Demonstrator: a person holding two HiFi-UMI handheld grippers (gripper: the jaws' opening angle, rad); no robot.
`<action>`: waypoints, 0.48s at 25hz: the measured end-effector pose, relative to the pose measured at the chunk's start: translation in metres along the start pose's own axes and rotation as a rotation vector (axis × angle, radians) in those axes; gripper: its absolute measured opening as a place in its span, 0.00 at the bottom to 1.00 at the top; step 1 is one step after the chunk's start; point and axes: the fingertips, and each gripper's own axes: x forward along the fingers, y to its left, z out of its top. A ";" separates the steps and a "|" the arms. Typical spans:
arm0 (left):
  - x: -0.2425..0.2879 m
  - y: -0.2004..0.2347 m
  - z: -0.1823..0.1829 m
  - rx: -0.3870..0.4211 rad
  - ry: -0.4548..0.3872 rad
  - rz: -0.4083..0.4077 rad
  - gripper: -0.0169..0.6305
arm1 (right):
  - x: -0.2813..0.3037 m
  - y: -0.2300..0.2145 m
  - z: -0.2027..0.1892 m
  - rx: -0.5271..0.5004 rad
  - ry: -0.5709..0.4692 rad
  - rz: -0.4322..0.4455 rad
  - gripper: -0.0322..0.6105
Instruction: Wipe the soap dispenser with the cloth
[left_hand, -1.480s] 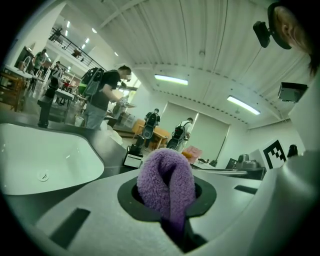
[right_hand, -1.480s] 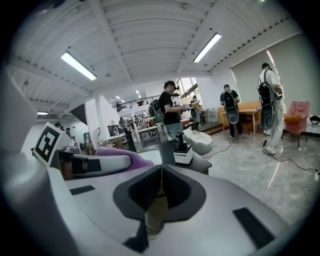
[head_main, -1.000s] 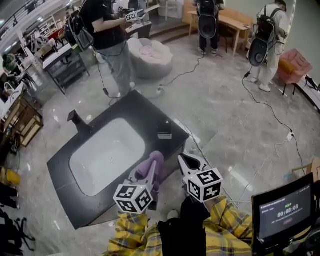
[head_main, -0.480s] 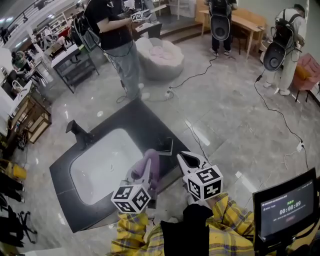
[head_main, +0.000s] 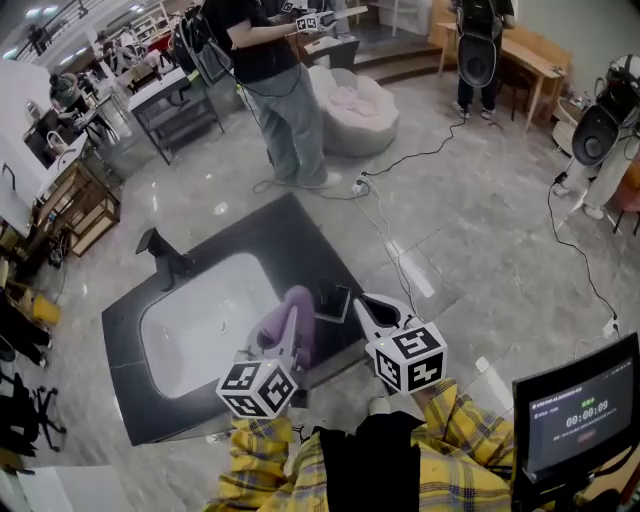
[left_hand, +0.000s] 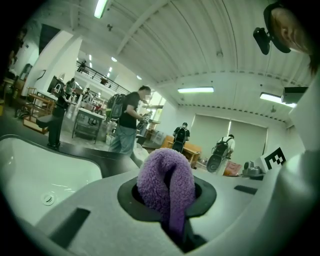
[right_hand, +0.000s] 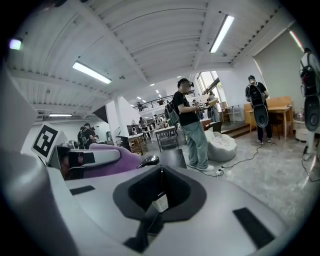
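In the closed left claw (head_main: 296, 325), the purple cloth (left_hand: 167, 185) is being pinched; the right claw (head_main: 366, 304) is being carried shut, empty. Between their tips, the soap dispenser (head_main: 331, 299) is being seen at the counter's (head_main: 260, 230) edge, with open floor (head_main: 470, 250) beyond.

Left gripper (left_hand: 171, 202): jaws closed on a purple cloth (left_hand: 163, 173), which is folded over and bulges upward between them. To the left and below lies a white basin (left_hand: 35, 167) with its drain (left_hand: 48, 199) visible, set in a dark counter (left_hand: 102, 154). A dark faucet (left_hand: 54, 127) stands on the far rim. Beyond the counter a person (left_hand: 128, 124) with a backpack stands side-on. Two more people are further back, near a wooden table.
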 end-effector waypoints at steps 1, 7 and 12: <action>0.002 0.001 0.002 0.001 -0.006 0.010 0.09 | 0.003 -0.001 0.002 -0.003 0.000 0.011 0.06; 0.010 0.001 0.004 -0.002 -0.031 0.039 0.09 | 0.012 -0.008 0.004 -0.018 0.004 0.049 0.06; 0.019 0.010 0.008 -0.001 -0.023 0.021 0.09 | 0.028 -0.008 0.007 -0.012 0.001 0.045 0.06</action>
